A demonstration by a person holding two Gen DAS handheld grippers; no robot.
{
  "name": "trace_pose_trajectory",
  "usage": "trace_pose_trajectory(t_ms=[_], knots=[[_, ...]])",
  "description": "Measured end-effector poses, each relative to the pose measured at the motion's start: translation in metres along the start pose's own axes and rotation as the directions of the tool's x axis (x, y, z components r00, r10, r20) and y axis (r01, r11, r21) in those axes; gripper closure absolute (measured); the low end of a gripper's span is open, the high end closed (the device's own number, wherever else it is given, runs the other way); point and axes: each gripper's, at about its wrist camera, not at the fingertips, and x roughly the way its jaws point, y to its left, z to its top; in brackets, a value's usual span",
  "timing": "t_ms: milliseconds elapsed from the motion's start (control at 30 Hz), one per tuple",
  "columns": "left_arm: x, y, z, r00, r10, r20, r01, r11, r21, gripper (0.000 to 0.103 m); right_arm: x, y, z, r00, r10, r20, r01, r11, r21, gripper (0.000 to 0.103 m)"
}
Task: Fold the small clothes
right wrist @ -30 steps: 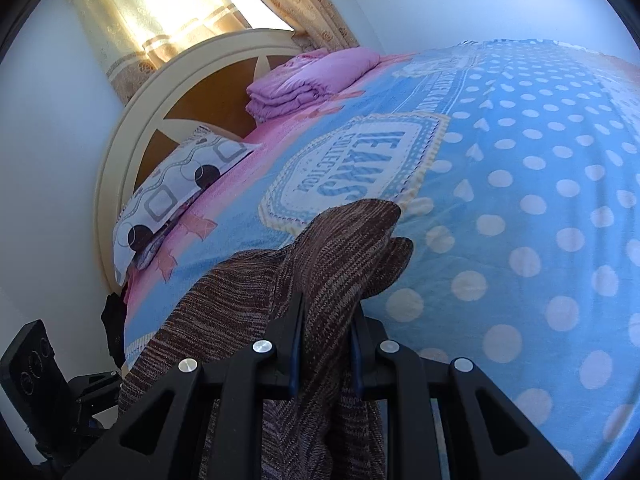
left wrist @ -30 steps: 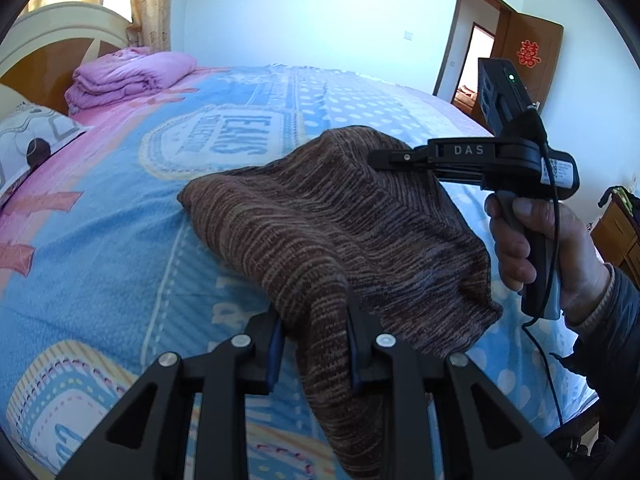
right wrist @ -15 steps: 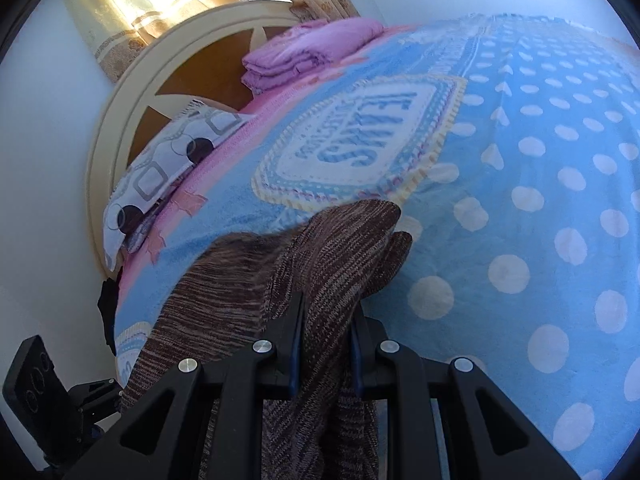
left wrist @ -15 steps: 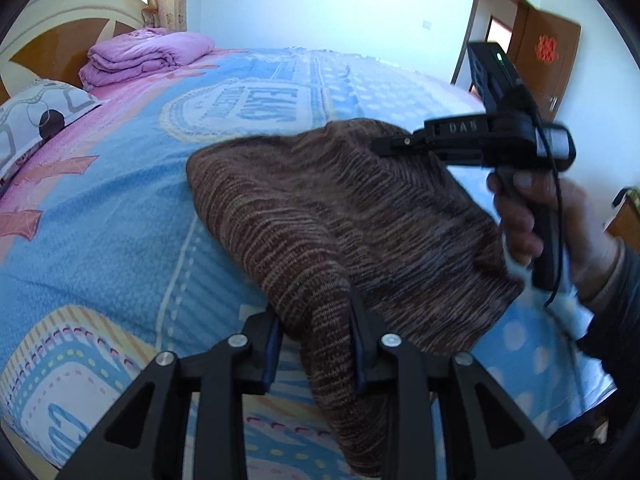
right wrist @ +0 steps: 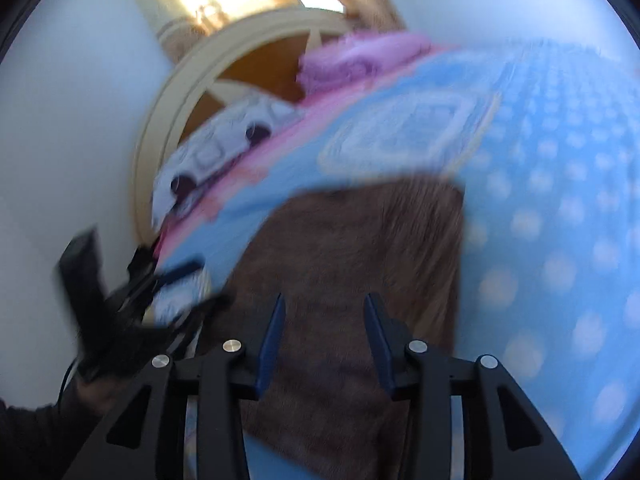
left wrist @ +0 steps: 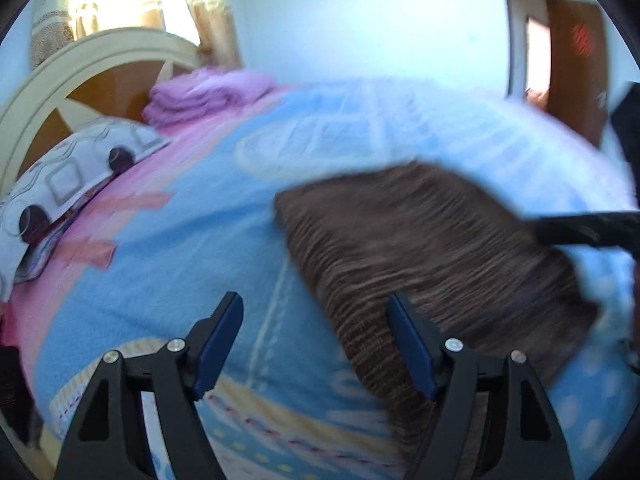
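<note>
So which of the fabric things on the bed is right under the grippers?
The brown knit garment, spread on the bedspread beneath both open grippers; the purple folded pile and pillow sit by the headboard.

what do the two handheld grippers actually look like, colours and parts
Both are matte black plastic. The left tongs and right tongs each have two fingers lined with blue pads, on triangular open-frame arms with silver screw heads. The left unit's black handle body is blurred; a dark sleeve shows below it.

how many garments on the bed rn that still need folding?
1: a brown knitted garment lying on the blue patterned bedspread, released between both open grippers. The pink folded stack by the headboard looks like bedding; anything beyond the frame is unseen.
</note>
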Motion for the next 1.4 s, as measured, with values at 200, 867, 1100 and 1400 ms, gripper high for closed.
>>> trace_pose_trajectory(t_ms=[200, 867, 1100, 1400], knots=[[0.004, 0.02, -0.013, 0.999, -0.051, -0.003, 0.05, 0.995, -0.09, 0.015, -0.023, -0.009, -0.039, 0.988, -0.148, 0.041, 0.148, 0.989, -0.002, 0.062], [-0.108, 0.029, -0.004, 0.976, 0.015, 0.219, 0.005, 0.996, -0.093, 0.001, -0.117, 0.097, -0.063, 0.872, -0.294, 0.392, 0.343, 0.938, -0.059, 0.048], [-0.116, 0.024, -0.004, 0.972, 0.003, 0.236, 0.02, 0.995, -0.094, 0.001, -0.128, 0.103, -0.068, 0.858, -0.302, 0.416, 0.354, 0.934, -0.052, 0.048], [-0.118, 0.015, -0.004, 0.973, -0.007, 0.23, 0.025, 0.997, -0.078, 0.001, -0.127, 0.106, -0.07, 0.863, -0.289, 0.414, 0.343, 0.937, -0.061, 0.047]])
